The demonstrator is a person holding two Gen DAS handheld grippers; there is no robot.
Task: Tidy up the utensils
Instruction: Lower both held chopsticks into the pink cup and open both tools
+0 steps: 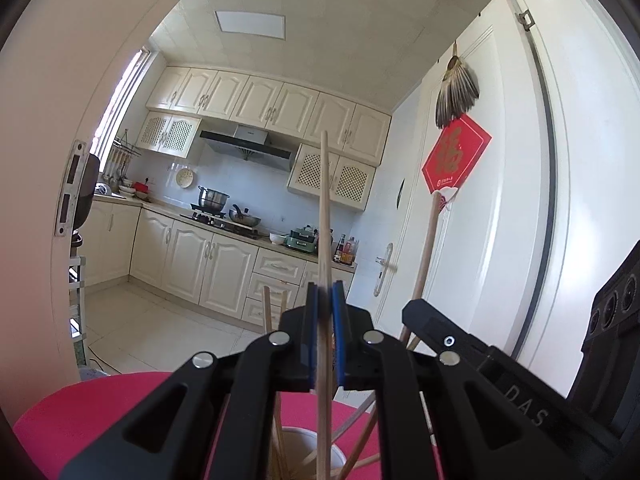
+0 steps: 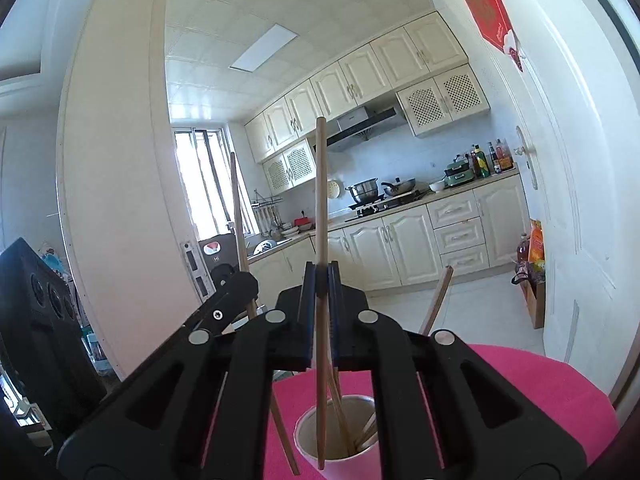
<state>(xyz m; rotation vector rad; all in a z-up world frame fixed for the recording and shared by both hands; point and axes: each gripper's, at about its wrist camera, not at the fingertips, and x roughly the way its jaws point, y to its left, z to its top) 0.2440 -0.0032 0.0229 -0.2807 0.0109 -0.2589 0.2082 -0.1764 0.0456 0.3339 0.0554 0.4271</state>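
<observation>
Between the blue pads of the left gripper, a single wooden chopstick clamped tight and standing upright, its lower end reaching down toward the white cup on the pink tabletop. Same story at the right gripper: pads pinched on another upright chopstick, its tip crossing the front rim of the cup; whether that tip sits inside or just in front cannot be told. Several chopsticks leaning inside the cup already, so sorting looks well under way, with these two sticks yet to be released and at least one loose stick angled outside the cup. Only from the right wrist: the cup's open mouth and its contents plainly. Only from the left: the red door hanging in full. Farther off in both, cream kitchen cabinets and the stove with pots.
</observation>
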